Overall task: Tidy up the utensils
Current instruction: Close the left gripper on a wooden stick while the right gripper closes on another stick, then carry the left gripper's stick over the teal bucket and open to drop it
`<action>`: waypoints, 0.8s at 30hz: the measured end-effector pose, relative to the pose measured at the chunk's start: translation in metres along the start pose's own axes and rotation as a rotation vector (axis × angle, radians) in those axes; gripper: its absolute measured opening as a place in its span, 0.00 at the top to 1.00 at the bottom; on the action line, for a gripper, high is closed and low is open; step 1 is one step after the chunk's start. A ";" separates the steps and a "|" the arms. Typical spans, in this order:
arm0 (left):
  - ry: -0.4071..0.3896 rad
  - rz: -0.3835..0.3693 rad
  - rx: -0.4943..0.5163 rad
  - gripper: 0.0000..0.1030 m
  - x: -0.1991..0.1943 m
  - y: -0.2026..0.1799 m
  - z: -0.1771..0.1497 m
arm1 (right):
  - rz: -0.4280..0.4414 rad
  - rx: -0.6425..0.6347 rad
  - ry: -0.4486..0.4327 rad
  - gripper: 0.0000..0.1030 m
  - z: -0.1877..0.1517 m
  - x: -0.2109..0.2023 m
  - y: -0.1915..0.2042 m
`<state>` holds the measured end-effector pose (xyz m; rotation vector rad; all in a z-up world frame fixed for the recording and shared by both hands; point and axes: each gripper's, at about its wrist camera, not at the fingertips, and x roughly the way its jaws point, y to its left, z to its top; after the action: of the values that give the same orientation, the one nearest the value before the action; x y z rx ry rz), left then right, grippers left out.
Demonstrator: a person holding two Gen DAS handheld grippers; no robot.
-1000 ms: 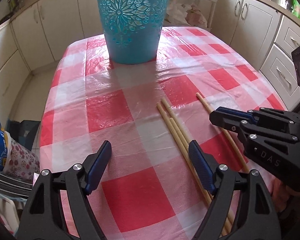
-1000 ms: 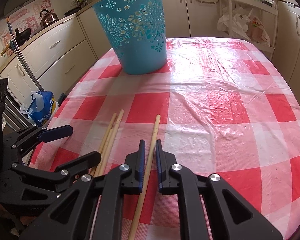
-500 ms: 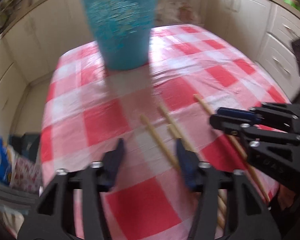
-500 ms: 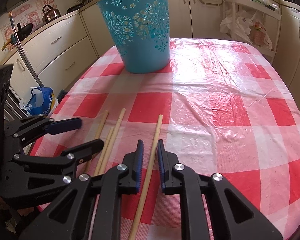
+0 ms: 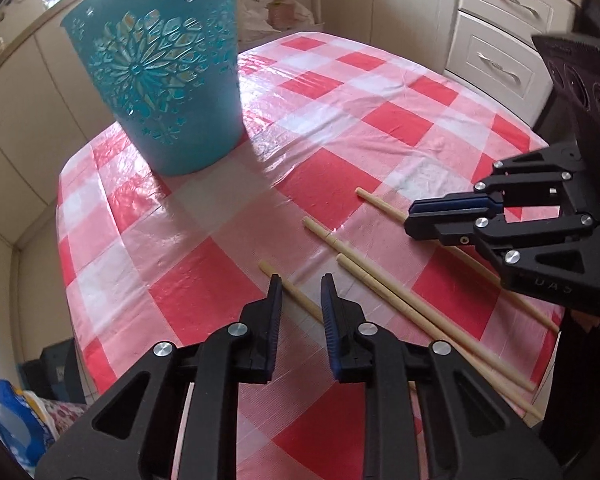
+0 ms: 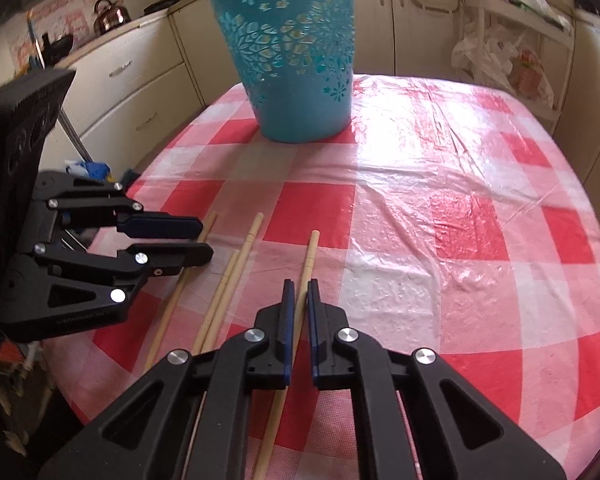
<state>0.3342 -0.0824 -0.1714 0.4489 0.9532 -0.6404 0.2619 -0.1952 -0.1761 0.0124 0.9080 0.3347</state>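
Observation:
Several wooden chopsticks lie on the red-and-white checked table (image 5: 340, 120). My left gripper (image 5: 300, 284) straddles the leftmost chopstick (image 5: 290, 292); its jaws are closing, a small gap still shows, and the stick runs slantwise between them. Seen from the right wrist, the left gripper (image 6: 205, 239) hovers low over that stick (image 6: 180, 288). My right gripper (image 6: 299, 286) is shut on the rightmost chopstick (image 6: 310, 252), and it shows from the side (image 5: 410, 218) in the left wrist view. A pair of chopsticks (image 5: 380, 292) lies between the two. The blue cut-out bucket (image 5: 160, 80) stands upright at the far end.
The table's near edge runs just below both grippers. Cream cabinets and drawers (image 5: 496, 60) surround the table. Bags (image 5: 4, 420) sit on the floor at the left, and plastic bags (image 6: 500, 60) hang on a rack behind the table.
The left jaws narrowed from wide open to a small gap around one chopstick, which slid left away from the pair. The left view rolled. The right gripper stayed on its stick.

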 end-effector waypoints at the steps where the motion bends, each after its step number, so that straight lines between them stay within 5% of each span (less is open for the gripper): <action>1: -0.001 -0.004 0.011 0.88 0.000 0.000 0.000 | 0.005 -0.003 0.001 0.93 0.000 0.000 0.000; 6: 0.004 -0.008 0.037 0.92 -0.001 -0.003 0.001 | 0.053 0.064 0.009 0.93 0.001 0.001 -0.011; 13: 0.044 0.078 -0.113 0.86 -0.003 0.001 -0.003 | -0.045 -0.055 0.000 0.93 0.000 0.001 0.008; 16: 0.039 0.098 -0.165 0.95 -0.004 -0.001 -0.004 | -0.031 -0.032 -0.001 0.93 0.000 0.001 0.005; 24: 0.007 0.143 -0.233 0.94 -0.007 -0.010 -0.009 | -0.045 -0.013 0.001 0.93 0.002 0.001 0.002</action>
<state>0.3193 -0.0818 -0.1705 0.3084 0.9801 -0.3932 0.2635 -0.1928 -0.1755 -0.0200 0.9061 0.2991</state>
